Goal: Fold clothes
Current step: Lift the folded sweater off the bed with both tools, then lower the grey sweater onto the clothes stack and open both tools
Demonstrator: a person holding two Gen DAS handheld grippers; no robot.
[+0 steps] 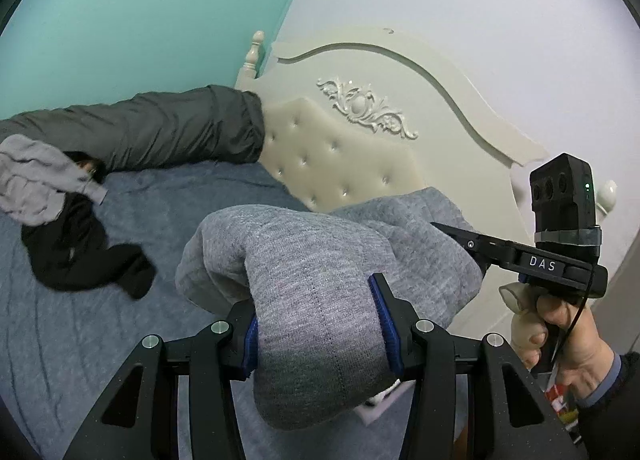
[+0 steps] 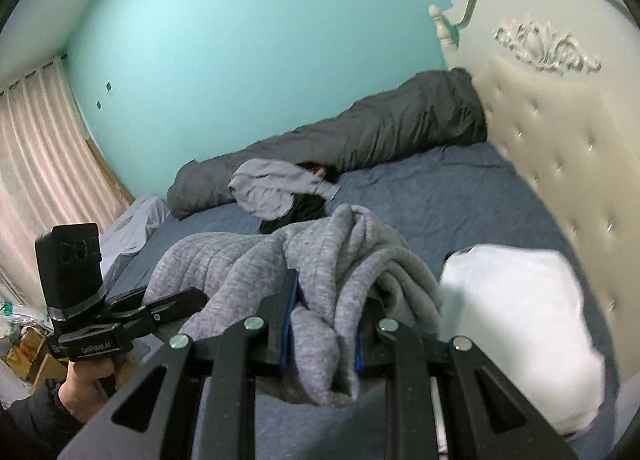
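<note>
**Grey garment held above the bed**

My left gripper [image 1: 316,324] is clamped on the grey garment [image 1: 320,260]. My right gripper [image 2: 324,332] is likewise closed on its bunched cloth. It hangs between them, over the near part of the bed [image 1: 160,212], by the headboard [image 1: 344,156].

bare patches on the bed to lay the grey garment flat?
Best patch: blue bedspread between the tufted cream headboard, dark grey rolled duvet and white pillow. Crowded on the far side, where a light grey top lies over a black garment. Both grippers clamp the grey knit sweatshirt.
</note>
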